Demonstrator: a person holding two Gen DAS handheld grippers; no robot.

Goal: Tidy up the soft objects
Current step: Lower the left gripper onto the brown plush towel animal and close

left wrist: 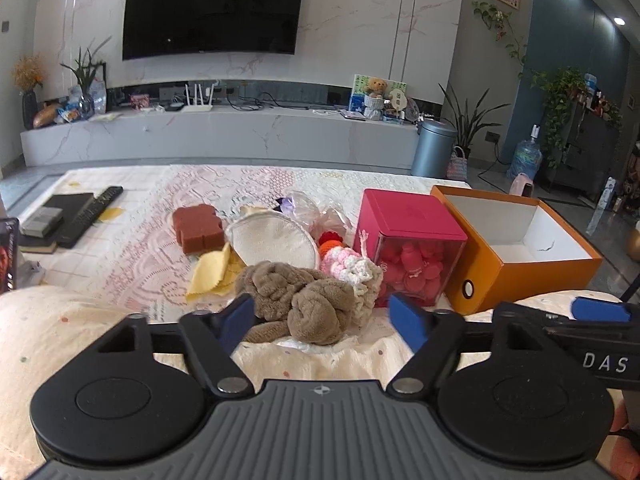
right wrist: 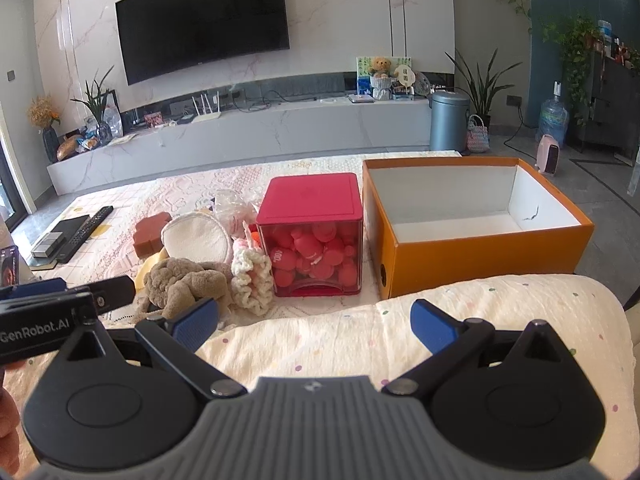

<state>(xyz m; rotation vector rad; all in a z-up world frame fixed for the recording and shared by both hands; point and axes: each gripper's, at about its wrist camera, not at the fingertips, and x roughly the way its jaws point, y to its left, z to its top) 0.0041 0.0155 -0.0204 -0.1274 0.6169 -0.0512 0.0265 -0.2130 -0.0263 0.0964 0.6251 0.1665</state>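
The left gripper [left wrist: 322, 322] hangs with its jaws spread wide, one blue pad on either side of a brown plush towel [left wrist: 298, 300]; the pads stand clear of it and press on nothing. The right gripper [right wrist: 314, 322] is likewise released, its jaws apart over a cream dotted cushion [right wrist: 440, 340] at the near edge of the table, with nothing between them.

The soft things lie in a heap on the lace tablecloth [left wrist: 140, 248], toward the near middle of the table. The brown towel is nearest, at the near edge of the heap. Just behind it to the right sits a pink and white crocheted piece [left wrist: 352, 266], touching a red box [left wrist: 408, 248] with a clear front, full of red rounded pieces. Behind the towel lies a round white pad [left wrist: 276, 240], with a yellow cloth [left wrist: 212, 272] to its left and a dark red sponge [left wrist: 198, 228] further back. Crumpled clear bags [left wrist: 312, 210] lie behind the pad.

An open orange box [right wrist: 480, 248] with a white inside stands at the right end of the table, just beside the red box. A remote control [left wrist: 94, 216] and a dark book [left wrist: 64, 204] rest near the left edge.
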